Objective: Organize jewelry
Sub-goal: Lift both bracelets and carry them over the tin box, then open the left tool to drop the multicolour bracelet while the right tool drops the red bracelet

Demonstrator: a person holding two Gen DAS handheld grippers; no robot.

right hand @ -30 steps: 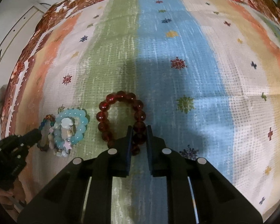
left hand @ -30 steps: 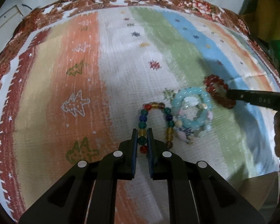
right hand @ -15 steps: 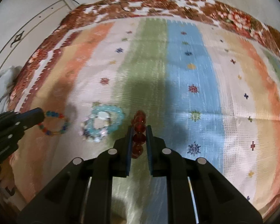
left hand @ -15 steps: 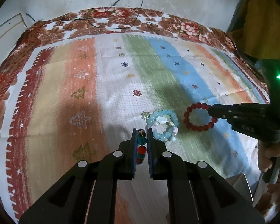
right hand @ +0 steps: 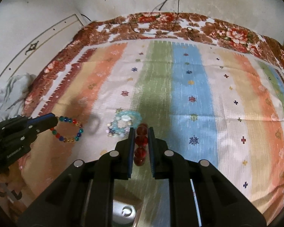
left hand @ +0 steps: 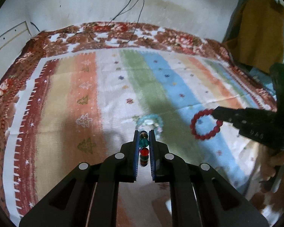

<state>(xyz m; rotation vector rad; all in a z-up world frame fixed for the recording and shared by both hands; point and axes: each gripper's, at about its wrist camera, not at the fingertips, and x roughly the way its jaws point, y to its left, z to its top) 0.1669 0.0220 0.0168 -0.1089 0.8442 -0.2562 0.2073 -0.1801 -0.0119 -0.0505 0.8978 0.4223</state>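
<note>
The left gripper (left hand: 143,141) has its jaws closed almost together on a bracelet of round multicoloured glass beads (left hand: 143,146); teal, red and dark beads sit in a line in the narrow gap between the blue pads. In the right wrist view the same multicoloured bracelet (right hand: 68,129) hangs as an open ring from the tip of the left gripper (right hand: 54,120), lifted clear of the bed cover, with a faint ring-shaped shadow (right hand: 95,125) on the cloth just beside it.

The right gripper (right hand: 141,138) has its jaws pinched narrowly on a bracelet of round dark red beads (right hand: 141,139), several of them stacked one behind another between the pads. From the left wrist view that red bracelet (left hand: 205,124) dangles as a full loop from the right gripper's tip (left hand: 216,114), over the blue stripe of the cover and off its surface. A bare hand (left hand: 280,160) grips the right tool's handle at the frame's right edge.

A small heap of pale turquoise and pastel bead bracelets (right hand: 124,123) lies on the striped woven bed cover (right hand: 227,98), on the white band near the green stripe, between the two held bracelets and just ahead of the right gripper's tips. The cover is bordered by a brown floral cloth (right hand: 231,32), and black cables (left hand: 130,7) run down the white wall (left hand: 66,5) behind it.
</note>
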